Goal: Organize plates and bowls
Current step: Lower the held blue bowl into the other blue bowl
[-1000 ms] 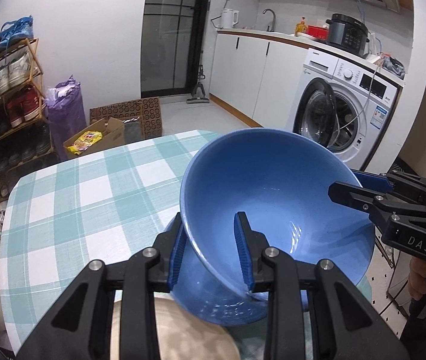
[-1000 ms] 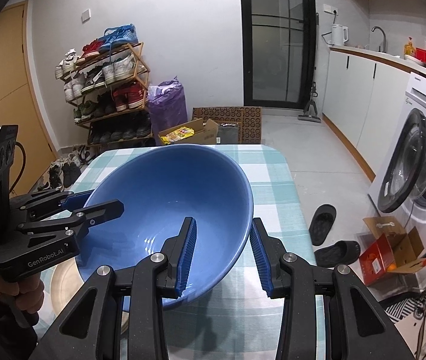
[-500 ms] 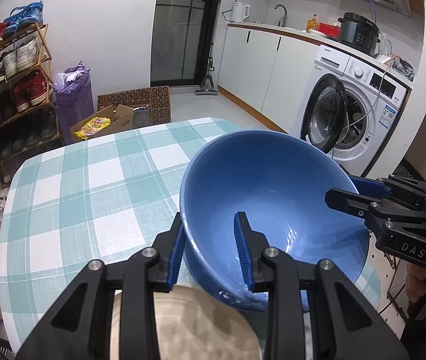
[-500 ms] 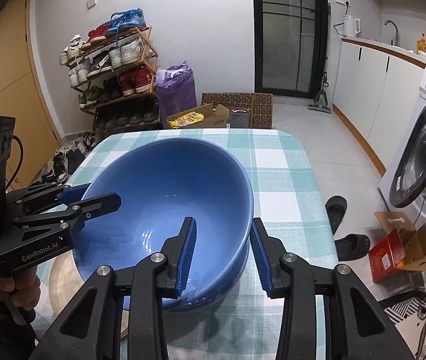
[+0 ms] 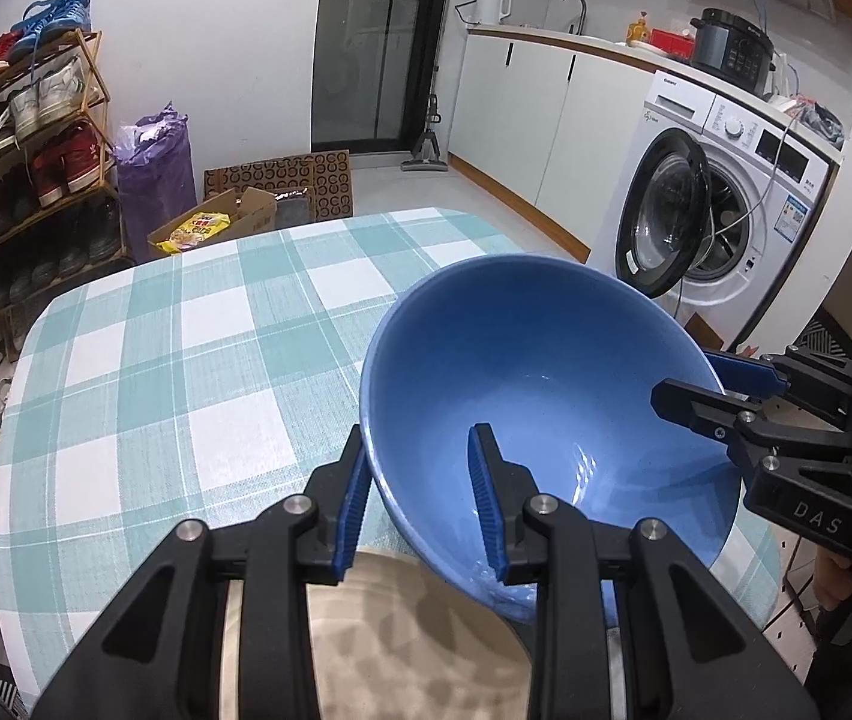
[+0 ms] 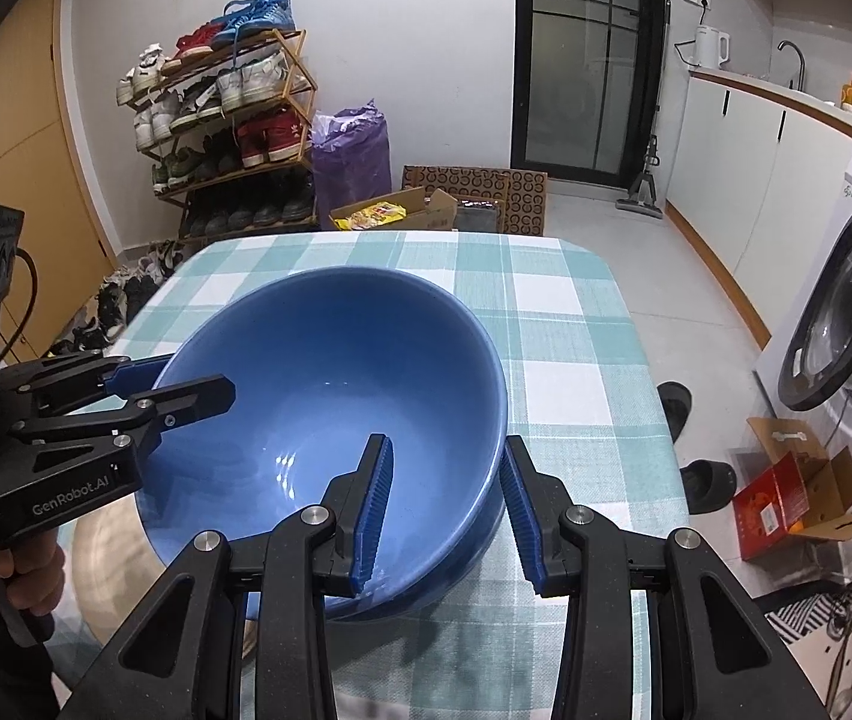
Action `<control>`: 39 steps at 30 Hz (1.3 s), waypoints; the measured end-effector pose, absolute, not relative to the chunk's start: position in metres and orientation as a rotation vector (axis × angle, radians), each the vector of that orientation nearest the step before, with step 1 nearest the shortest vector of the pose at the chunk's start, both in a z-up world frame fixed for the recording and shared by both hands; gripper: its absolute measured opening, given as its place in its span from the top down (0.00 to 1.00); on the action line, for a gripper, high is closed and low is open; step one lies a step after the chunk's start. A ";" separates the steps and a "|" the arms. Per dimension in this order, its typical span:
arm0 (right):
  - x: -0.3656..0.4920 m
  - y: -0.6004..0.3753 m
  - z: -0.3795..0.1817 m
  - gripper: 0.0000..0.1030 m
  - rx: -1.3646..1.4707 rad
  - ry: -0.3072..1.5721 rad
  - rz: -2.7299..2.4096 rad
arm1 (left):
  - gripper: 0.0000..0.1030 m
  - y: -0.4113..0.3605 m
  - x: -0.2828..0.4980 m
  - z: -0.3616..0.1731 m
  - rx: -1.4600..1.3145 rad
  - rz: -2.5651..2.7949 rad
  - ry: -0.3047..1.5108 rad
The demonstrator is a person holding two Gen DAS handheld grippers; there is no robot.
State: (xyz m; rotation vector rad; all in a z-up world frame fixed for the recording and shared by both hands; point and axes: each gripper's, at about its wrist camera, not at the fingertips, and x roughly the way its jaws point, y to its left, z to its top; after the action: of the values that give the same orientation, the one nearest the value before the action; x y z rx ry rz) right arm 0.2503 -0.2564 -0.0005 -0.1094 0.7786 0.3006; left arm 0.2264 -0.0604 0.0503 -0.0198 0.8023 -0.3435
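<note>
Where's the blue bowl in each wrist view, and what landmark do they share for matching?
Left wrist: blue bowl sits centre-right, its near rim between the left gripper fingers.
Right wrist: the bowl sits centre-left, its right rim between the right gripper fingers.
Shared landmark: the shoe rack, against the far wall at left in both.

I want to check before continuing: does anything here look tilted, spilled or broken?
The bowl is tilted, its rim lower toward the left claw, and both that claw and the right claw pinch its rim. It partly overlaps the beige plate on the table. Nothing looks spilled or cracked.
</note>
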 end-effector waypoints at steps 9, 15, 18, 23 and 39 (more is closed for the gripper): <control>0.252 -0.257 -0.016 0.63 -0.138 0.794 0.290 | 0.71 -0.065 0.227 0.040 0.008 -0.319 0.820; 0.255 -0.253 -0.021 0.63 -0.160 0.792 0.281 | 0.71 -0.069 0.227 0.038 0.035 -0.302 0.818; 0.256 -0.253 -0.024 0.63 -0.172 0.794 0.275 | 0.71 -0.069 0.227 0.037 0.040 -0.302 0.818; 0.256 -0.253 -0.028 0.63 -0.179 0.798 0.271 | 0.70 -0.072 0.227 0.037 0.051 -0.299 0.818; 0.258 -0.250 -0.038 0.63 -0.208 0.809 0.263 | 0.67 -0.076 0.227 0.029 0.092 -0.284 0.822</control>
State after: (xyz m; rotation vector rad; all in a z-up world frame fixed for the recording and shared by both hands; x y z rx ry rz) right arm 0.2583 -0.2497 -0.0377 -0.2081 0.8086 0.2634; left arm 0.2266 -0.0762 0.0292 0.0918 0.8218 -0.2841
